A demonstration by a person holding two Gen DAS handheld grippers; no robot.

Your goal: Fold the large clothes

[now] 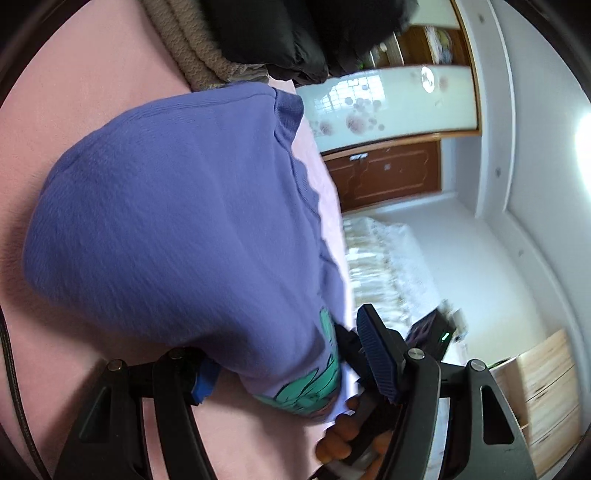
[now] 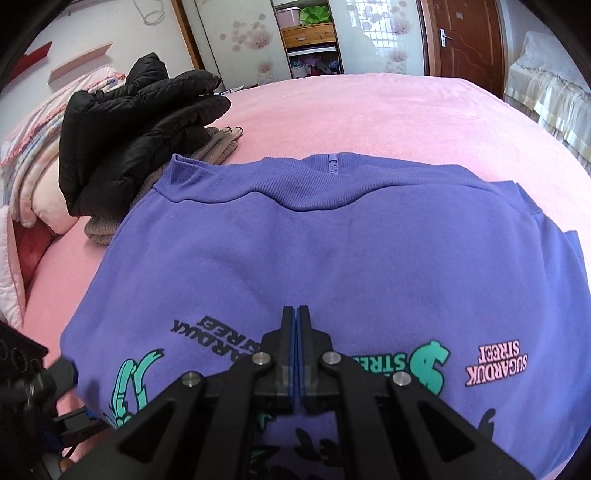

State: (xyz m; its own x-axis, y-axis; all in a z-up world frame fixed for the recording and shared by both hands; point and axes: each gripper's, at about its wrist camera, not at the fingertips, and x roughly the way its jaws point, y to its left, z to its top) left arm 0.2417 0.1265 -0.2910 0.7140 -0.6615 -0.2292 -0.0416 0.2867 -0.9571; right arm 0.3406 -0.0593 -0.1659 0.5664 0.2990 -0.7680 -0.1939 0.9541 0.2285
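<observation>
A purple sweatshirt (image 2: 314, 258) with teal and pink prints lies folded on the pink bed (image 2: 369, 118), its ribbed hem and zip at the far side. My right gripper (image 2: 298, 314) is shut, pads together with no cloth showing between them, tips low over the print at the near middle. In the left wrist view the sweatshirt (image 1: 177, 221) fills the frame. My left gripper (image 1: 288, 358) stands open at its side edge: one blue pad (image 1: 373, 354) is clear of the cloth, the other (image 1: 205, 376) half hidden under the fold. A hand (image 1: 340, 432) grips a dark handle beside it.
A black puffer jacket (image 2: 140, 125) lies on a beige knit (image 2: 218, 147) at the bed's far left, close to the sweatshirt's corner. Pillows and quilts (image 2: 33, 147) are piled at the left. A wardrobe (image 2: 306, 33) and a brown door (image 2: 465, 40) stand behind the bed.
</observation>
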